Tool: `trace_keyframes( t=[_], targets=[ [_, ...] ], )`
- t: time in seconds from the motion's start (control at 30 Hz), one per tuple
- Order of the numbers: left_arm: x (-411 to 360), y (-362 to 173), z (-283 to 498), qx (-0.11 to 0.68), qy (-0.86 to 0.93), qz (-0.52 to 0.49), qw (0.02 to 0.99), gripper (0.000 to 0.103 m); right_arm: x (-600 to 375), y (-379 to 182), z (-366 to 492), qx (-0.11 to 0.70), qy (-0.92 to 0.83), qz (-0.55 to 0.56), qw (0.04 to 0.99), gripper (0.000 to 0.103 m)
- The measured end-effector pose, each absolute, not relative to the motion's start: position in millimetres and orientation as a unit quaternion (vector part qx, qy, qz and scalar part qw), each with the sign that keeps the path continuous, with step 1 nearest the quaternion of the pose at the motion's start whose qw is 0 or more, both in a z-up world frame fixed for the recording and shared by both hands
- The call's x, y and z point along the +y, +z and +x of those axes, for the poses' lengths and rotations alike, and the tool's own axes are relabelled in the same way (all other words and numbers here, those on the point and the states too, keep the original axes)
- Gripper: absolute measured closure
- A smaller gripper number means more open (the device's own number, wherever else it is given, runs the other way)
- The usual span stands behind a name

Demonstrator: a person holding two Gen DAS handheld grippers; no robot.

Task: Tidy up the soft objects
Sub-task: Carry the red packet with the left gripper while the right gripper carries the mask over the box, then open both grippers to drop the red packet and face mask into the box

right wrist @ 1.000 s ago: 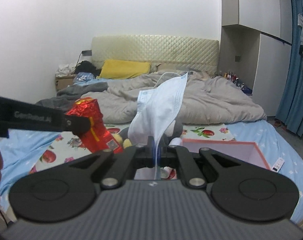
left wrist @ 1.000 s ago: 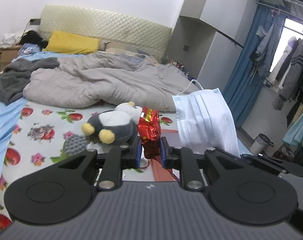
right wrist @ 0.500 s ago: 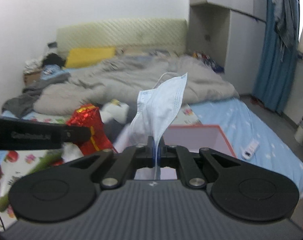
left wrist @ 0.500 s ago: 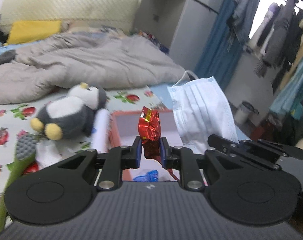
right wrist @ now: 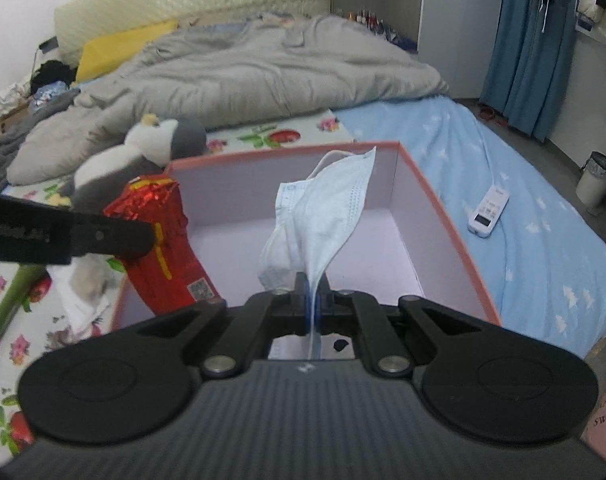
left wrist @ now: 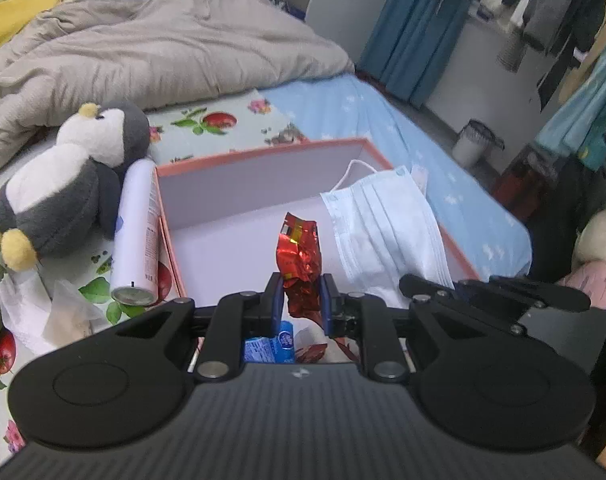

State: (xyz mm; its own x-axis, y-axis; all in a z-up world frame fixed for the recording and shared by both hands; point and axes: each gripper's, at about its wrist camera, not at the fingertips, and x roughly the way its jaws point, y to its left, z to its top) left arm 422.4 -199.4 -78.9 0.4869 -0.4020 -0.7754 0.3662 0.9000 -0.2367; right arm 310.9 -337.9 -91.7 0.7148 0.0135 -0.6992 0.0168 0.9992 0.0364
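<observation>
My left gripper (left wrist: pixel 301 294) is shut on a crinkled red foil packet (left wrist: pixel 299 258), held over the near part of an open pink-rimmed box (left wrist: pixel 263 152) on the bed. My right gripper (right wrist: pixel 312 296) is shut on a pale blue face mask (right wrist: pixel 323 216) that stands up above the same box (right wrist: pixel 423 184). The right wrist view shows the foil packet (right wrist: pixel 167 252) at the box's left side, pinched by the left gripper's fingers (right wrist: pixel 103 236). In the left wrist view the mask (left wrist: pixel 387 224) hangs over the box's right side. A blue packet (left wrist: pixel 269 346) lies under the left gripper.
A grey and white penguin plush (left wrist: pixel 63 184) and a white spray can (left wrist: pixel 137 232) lie left of the box. Crumpled tissue (left wrist: pixel 27 312) sits nearer. A grey duvet (left wrist: pixel 151 48) fills the far bed. A white remote (right wrist: pixel 488 211) lies on the blue sheet, right.
Both grippers have swung right and down, from facing the headboard to hanging over the open box. The foil packet and the mask stayed gripped throughout.
</observation>
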Motion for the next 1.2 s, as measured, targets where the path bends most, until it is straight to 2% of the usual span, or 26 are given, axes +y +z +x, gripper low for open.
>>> trace_keyframes(
  t=[0.3,0.43,0.5,0.53,0.57,0.77,1.2],
  targets=[
    [-199.6,-105.3,433.2,0.477,-0.22,-0.023,0.851,0.08,-341.0,-122.9,323.7,0.403,0.001,0.017,0.915,0.095],
    [-197.9,-104.8,429.3,0.478,-0.218,-0.024,0.85,0.062,-344.1,-124.5,322.9,0.405,0.005,0.024,0.914,0.094],
    [-195.7,-101.6,425.0,0.476,-0.215,-0.022,0.853,0.06,-346.2,-123.8,322.8,0.405,0.003,0.03,0.914,0.087],
    [-194.4,-99.4,422.9,0.475,-0.214,-0.023,0.853,0.059,-347.3,-123.1,322.8,0.405,0.0,0.032,0.914,0.074],
    [-193.0,-96.4,420.7,0.471,-0.214,-0.022,0.855,0.059,-348.3,-122.1,322.1,0.405,-0.004,0.035,0.914,0.064],
    [-184.0,-63.9,398.7,0.438,-0.211,-0.022,0.874,0.059,-347.4,-103.9,310.9,0.386,0.003,0.045,0.922,0.065],
    [-138.3,25.5,305.0,0.347,-0.203,-0.023,0.915,0.059,-316.7,-23.1,247.1,0.306,0.027,0.043,0.951,0.065]
  ],
)
